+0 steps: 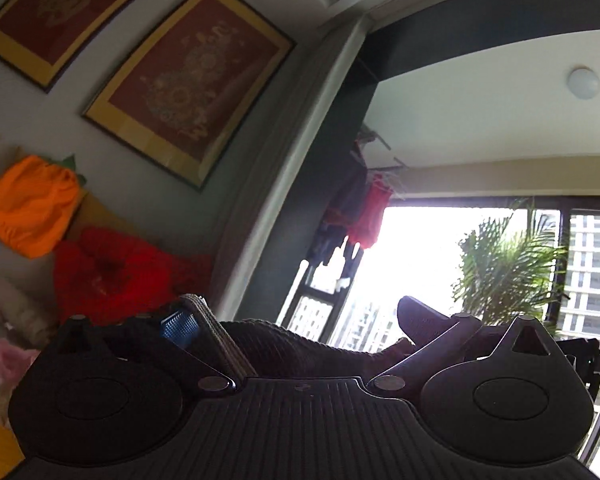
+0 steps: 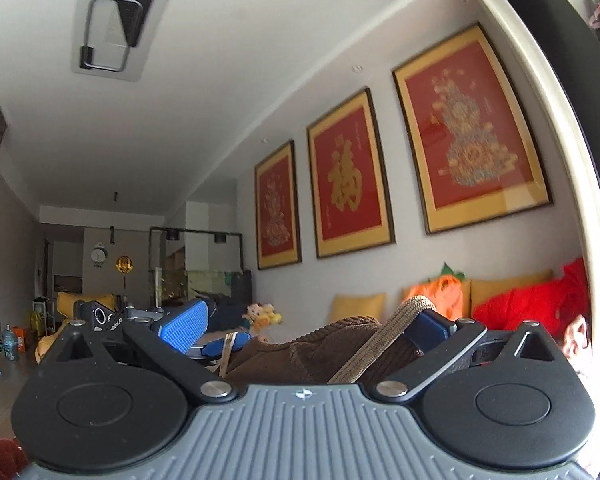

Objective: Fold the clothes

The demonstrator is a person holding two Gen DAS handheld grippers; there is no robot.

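While both hand-held grippers stand spread around the raised brown garment, we judge folding unfinished.

Left gripper: ribbed dark-grey body, two round black discs, black link arms on silver pivot screws, blue studded finger pad. Right gripper: ribbed grey body bearing a small white compass-star mark between the screws, identical discs and blue pads.

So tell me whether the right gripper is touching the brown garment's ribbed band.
Touching. In the right wrist view the ribbed band lies against the blue pad of the right gripper, with the brown garment draped between the spread fingers.
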